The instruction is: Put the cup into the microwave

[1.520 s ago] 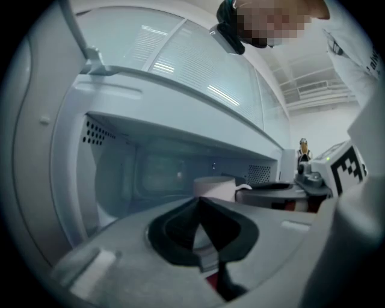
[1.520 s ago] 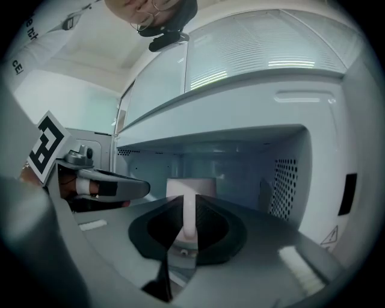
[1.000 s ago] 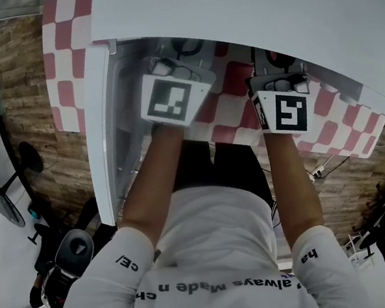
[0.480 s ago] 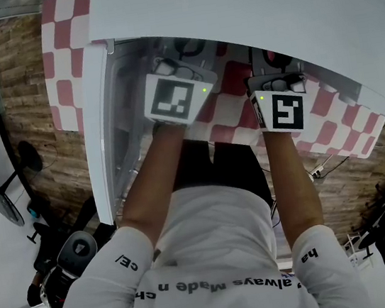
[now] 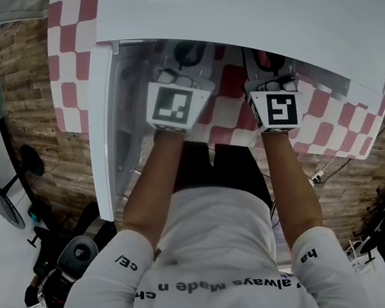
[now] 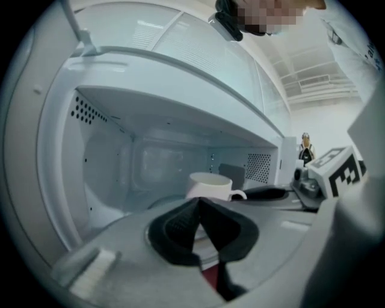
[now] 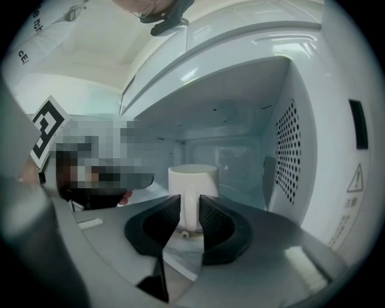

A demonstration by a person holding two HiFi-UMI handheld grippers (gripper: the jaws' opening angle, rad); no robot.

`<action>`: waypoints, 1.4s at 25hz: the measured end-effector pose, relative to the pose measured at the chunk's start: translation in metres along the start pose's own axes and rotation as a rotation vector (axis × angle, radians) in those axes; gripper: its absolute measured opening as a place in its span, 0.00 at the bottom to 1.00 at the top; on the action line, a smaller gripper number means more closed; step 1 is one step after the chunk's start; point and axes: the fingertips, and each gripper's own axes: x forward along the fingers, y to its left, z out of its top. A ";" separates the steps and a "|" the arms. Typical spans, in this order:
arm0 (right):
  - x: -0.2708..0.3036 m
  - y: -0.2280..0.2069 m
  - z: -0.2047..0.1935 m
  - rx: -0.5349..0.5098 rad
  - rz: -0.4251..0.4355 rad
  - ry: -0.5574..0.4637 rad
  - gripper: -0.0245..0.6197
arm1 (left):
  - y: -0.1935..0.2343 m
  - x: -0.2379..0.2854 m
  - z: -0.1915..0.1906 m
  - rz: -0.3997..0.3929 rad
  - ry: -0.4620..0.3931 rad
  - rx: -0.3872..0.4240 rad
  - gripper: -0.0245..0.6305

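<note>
the cup [image 7: 192,177] is held by its handle in the right gripper [image 7: 190,207], straight ahead inside the microwave [image 7: 295,156]; the left gripper [image 6: 198,207] is clenched empty

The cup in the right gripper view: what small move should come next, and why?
Probably ease the cup down a little before opening. The right claw is shut on its handle, and the cup is well inside the microwave. Its base is hidden behind the claw, so I cannot tell whether it rests on the floor yet.
</note>
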 end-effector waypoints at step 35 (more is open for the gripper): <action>-0.180 0.031 0.166 0.009 0.008 0.073 0.14 | -0.088 -0.144 0.160 -0.062 -0.050 -0.061 0.04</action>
